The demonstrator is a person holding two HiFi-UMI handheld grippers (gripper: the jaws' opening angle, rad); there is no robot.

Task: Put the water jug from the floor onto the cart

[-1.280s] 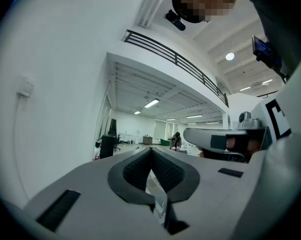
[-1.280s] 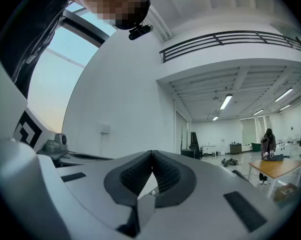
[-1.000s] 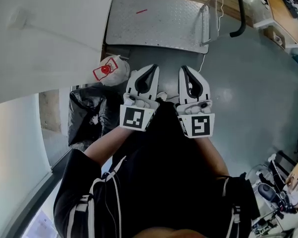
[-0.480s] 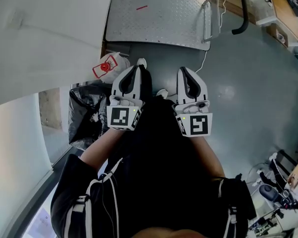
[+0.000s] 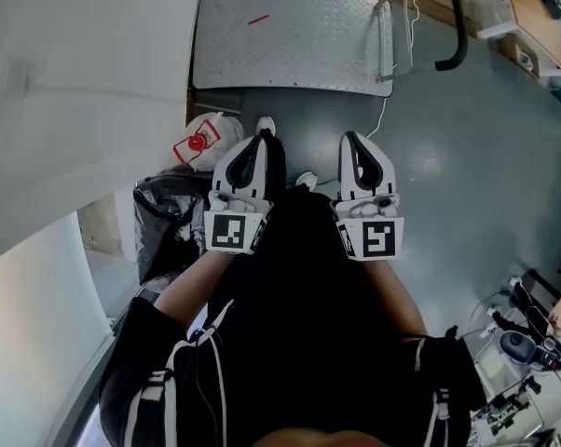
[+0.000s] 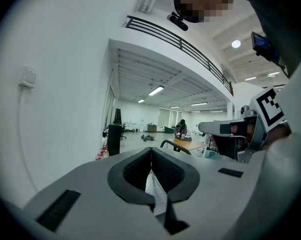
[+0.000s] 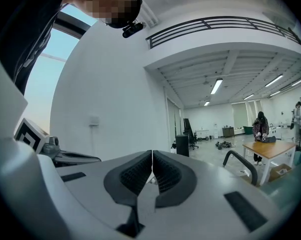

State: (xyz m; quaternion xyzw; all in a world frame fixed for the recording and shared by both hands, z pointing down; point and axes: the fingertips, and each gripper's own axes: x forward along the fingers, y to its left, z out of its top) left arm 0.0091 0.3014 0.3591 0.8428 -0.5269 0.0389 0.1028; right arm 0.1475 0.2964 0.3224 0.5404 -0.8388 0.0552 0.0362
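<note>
A glossy grey floor [image 5: 467, 156] runs beside a plain white wall [image 5: 75, 73], which bears a small white box [image 6: 28, 77] with a cable hanging below it. Past the wall's end the hall opens wide, with strip lights [image 7: 216, 86] on the ceiling and a dark railing [image 6: 180, 41] along an upper gallery. A wooden table [image 7: 270, 148] stands far off with a person [image 7: 261, 126] at it. A tall window [image 7: 45, 69] shows pale sky. Cables and gear [image 5: 527, 361] crowd one floor edge.

Cart handle [image 5: 456, 26] partly beyond top edge
</note>
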